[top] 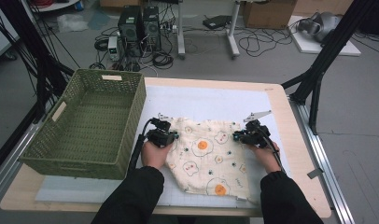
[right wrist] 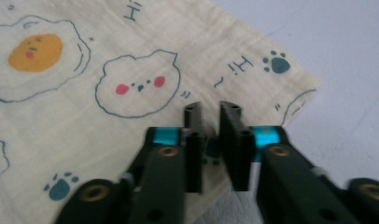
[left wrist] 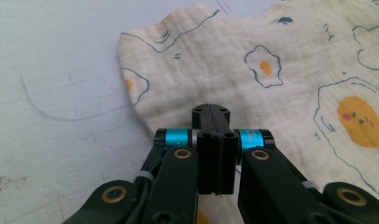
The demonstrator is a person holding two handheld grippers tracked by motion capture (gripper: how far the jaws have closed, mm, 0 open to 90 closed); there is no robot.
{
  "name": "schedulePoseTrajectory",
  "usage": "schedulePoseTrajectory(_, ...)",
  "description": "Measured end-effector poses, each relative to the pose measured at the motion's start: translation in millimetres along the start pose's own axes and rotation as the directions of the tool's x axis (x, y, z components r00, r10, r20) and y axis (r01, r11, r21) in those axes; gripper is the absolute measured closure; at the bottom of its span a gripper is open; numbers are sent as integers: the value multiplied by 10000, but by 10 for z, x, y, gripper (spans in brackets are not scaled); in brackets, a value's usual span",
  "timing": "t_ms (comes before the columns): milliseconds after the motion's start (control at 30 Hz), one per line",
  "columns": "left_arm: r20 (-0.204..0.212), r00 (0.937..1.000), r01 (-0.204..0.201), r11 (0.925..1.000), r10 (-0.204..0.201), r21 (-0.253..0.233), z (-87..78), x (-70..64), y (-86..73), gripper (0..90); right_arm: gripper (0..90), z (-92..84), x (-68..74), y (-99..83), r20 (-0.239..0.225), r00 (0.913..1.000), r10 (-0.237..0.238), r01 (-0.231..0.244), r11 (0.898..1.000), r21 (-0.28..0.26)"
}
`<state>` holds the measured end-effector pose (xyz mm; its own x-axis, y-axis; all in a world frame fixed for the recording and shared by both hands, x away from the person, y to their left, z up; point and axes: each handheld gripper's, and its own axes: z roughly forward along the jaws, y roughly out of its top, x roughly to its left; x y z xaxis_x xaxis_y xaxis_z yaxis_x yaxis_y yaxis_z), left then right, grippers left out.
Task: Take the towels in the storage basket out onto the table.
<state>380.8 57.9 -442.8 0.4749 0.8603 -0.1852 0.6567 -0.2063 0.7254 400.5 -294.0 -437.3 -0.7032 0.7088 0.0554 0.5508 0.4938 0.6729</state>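
Left hand-held gripper (left wrist: 211, 109): its two black jaws are pressed together, with no gap between them. In the left gripper view the tips lie over the cloth, close to its wavy edge. Whether a fold of fabric is pinched between them, I cannot tell. In the high view it (top: 163, 136) is at the cloth's left upper corner.

Right hand-held gripper (right wrist: 211, 109): in the right gripper view a narrow gap is visible between the two jaws, and the cloth lies under them and seems to rise a little into the gap. The jaws look nearly together; a firm pinch on the fabric I cannot confirm. In the high view it (top: 247, 136) is at the cloth's right upper corner.

Hands: the left hand (top: 155, 154) and the right hand (top: 267, 156) each hold one gripper, at the two sides of the cloth; dark sleeves come in from the bottom edge.

Cloth (top: 208, 156): cream fabric with fried-egg and paw prints, spread flat, a little wrinkled, between the two grippers.

Mat (top: 206, 100): a pale sheet directly under the cloth.

Surface (top: 290, 140): a light wooden top, showing around the mat, right of the cloth.

Basket (top: 87, 123): green woven, rectangular, standing just left of the cloth, beside the left gripper.
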Motion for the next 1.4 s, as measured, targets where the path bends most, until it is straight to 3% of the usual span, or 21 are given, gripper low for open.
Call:
schedulePoseTrajectory(100, -223, 9995, 208, 9990, -217, -403, -15, 21, 20, 897, 888, 9, -15, 40, 214, 9995, -229, 226, 9997, 114)
schedulePoseTrajectory(133, -318, 9992, 237, 9976, -258, -643, -27, 16, 30, 897, 888, -17, -16, 66, 823, 9960, -359, 344, 9992, 189)
schedulePoseTrajectory(233, -385, 9990, 170, 9949, -209, -998, -44, -4, 102, 896, 889, -111, -88, 99, 1118, 9930, 382, -315, 9977, -607)
schedulePoseTrajectory(333, -365, 9992, 112, 9934, -155, -1142, -53, -12, 137, 850, 811, -109, -134, 106, 1093, 9925, 542, -489, 9975, -512)
schedulePoseTrajectory(433, -237, 9997, -132, 9957, 111, -916, -91, -9, 122, 789, 749, -133, -131, 91, 849, 9946, 593, -548, 9970, -544)
schedulePoseTrajectory(500, 20, 10000, -60, 9952, 62, -975, -135, -17, 101, 761, 730, -164, -107, 83, 611, 9968, 510, -481, 9977, -476)
schedulePoseTrajectory(600, 243, 9990, -346, 9942, 373, -1020, -219, -46, 53, 737, 704, -235, -34, 72, 336, 9993, 187, -175, 9991, -384)
schedulePoseTrajectory(667, 377, 9978, -505, 9941, 543, -958, -268, -69, 5, 724, 699, -321, 67, 37, 230, 9992, -333, 347, 9972, -660)
schedulePoseTrajectory(700, 414, 9972, -586, 9941, 626, -912, -291, -82, -22, 712, 686, -362, 129, 0, 346, 9976, -596, 617, 9960, -642)
schedulePoseTrajectory(833, 601, 9941, -845, 9922, 902, -915, -388, -143, -150, 679, 652, -448, 260, -173, -199, 9967, -791, 777, 9950, -629)
schedulePoseTrajectory(967, 837, 9868, -1328, 9887, 1384, -693, -442, -194, -283, 649, 636, -486, 368, -351, -689, 9932, -936, 899, 9945, -546)
schedulePoseTrajectory(1033, 835, 9847, -1510, 9882, 1527, -267, -437, -188, -339, 606, 630, -473, 419, -419, -1055, 9901, -921, 879, 9952, -433)
schedulePoseTrajectory(1167, 798, 9784, -1915, 9815, 1907, 24, -407, -183, -418, 677, 658, -406, 531, -483, -1256, 9818, -1425, 1457, 9892, 165)
schedulePoseTrajectory(1267, 625, 9746, -2157, 9764, 2152, 25, -388, -193, -417, 858, 787, -391, 543, -472, -1206, 9807, -1541, 1563, 9877, 90)
schedulePoseTrajectory(1333, 533, 9767, -2089, 9779, 2081, 105, -384, -209, -402, 889, 865, -379, 534, -462, -1334, 9778, -1614, 1638, 9865, 73)
schedulePoseTrajectory(1400, 402, 9749, -2195, 9756, 2192, 46, -384, -229, -383, 894, 881, -377, 525, -447, -1448, 9748, -1696, 1728, 9849, 98)
